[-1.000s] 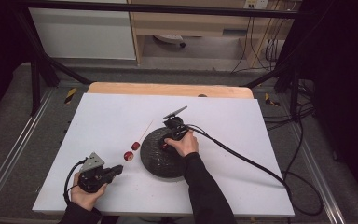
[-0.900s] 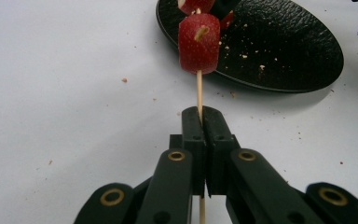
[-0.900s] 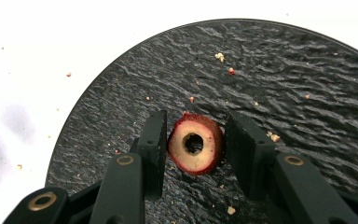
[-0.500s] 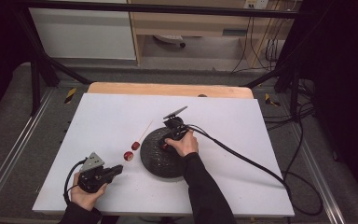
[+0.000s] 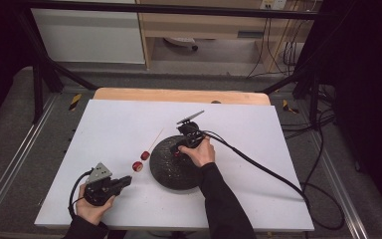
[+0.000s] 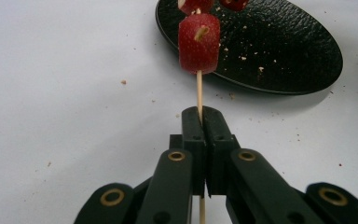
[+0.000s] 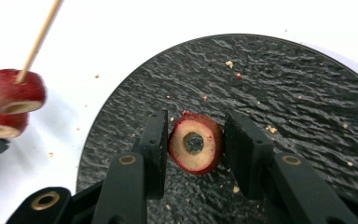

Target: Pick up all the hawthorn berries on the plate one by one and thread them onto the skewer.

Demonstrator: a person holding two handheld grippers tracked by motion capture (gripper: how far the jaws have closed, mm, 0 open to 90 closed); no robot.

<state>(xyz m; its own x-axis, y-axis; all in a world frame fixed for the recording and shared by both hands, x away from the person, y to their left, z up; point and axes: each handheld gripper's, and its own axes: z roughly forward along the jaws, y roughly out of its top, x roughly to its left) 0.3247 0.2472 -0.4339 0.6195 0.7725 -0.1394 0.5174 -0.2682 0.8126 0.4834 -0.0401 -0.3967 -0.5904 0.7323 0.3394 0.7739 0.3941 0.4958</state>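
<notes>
A thin wooden skewer point(image 6: 198, 91) sticks out forward from my left gripper point(image 6: 201, 119), whose jaws are shut on its lower end. Red fruit slices point(image 6: 199, 43) are threaded on it, seen from above as two red pieces point(image 5: 138, 166) left of the black plate point(image 5: 164, 172). My left gripper point(image 5: 124, 180) rests near the table's front left. Over the plate point(image 7: 284, 93), my right gripper point(image 7: 196, 126) is shut on a red ring-shaped slice point(image 7: 196, 148) with a pale face and a hole in its middle, both pads against its skin. In the high view my right gripper point(image 5: 181, 148) points down at the plate.
The white table top point(image 5: 104, 124) has a wooden strip point(image 5: 179, 94) along its far edge. Crumbs lie scattered on the plate and the table. A black cable point(image 5: 258, 167) trails from the right gripper across the table's right side to the floor.
</notes>
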